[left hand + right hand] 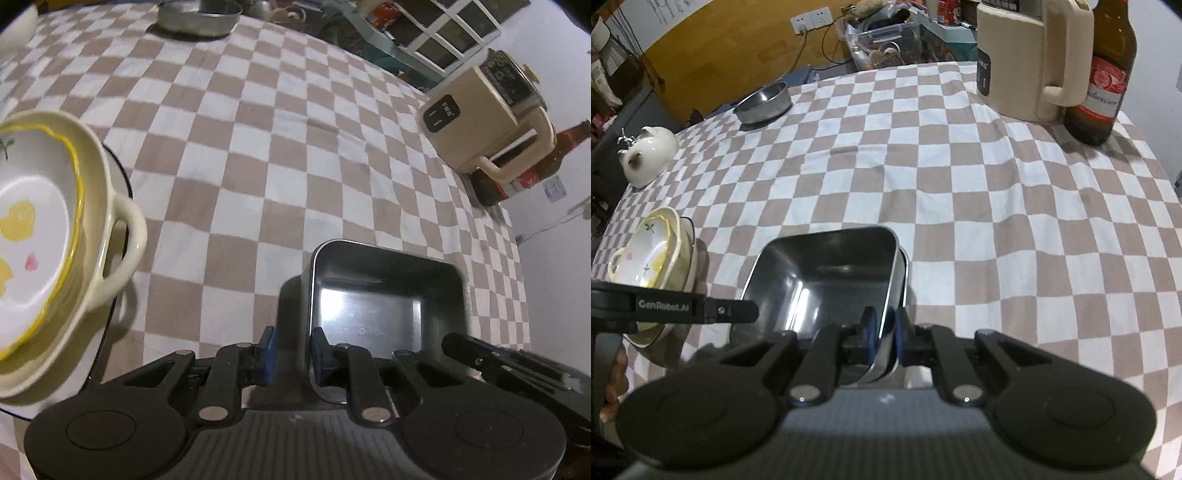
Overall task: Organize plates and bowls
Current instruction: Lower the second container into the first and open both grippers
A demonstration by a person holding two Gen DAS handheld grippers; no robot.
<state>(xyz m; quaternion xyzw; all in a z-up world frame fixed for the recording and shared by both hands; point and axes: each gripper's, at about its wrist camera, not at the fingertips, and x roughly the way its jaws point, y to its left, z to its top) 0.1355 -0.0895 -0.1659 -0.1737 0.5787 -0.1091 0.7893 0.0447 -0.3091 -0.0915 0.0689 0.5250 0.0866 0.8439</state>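
Biggest thing first: your counter under the brown-and-white checkered cloth (960,192) fills most of both views. At the far right end stands the cream plastic electric kettle (1023,55), with a brown glass beer bottle with a red label (1104,81) just beside its handle.

Over on your left side you've got the stack of dishes: a white shallow plate with yellow rim and yellow blobs (33,221) sitting in a cream ceramic bowl with loop handles (110,236), and that sits on a white plate with a thin dark rim (123,173).

The square stainless steel tray (827,280) is near the front edge, a bit right of that stack. Your right tool (882,332) has its blue pads squeezed tight onto the tray's near right wall, one pad inside, one outside. Your left tool (291,350) has its pads either side of the tray's left wall, but there's a visible gap on the outer side, so it's not clamped.

At the far end sits a round stainless steel bowl (762,101), well apart from everything. Near the left edge there's a small white ceramic cat figurine (646,153).
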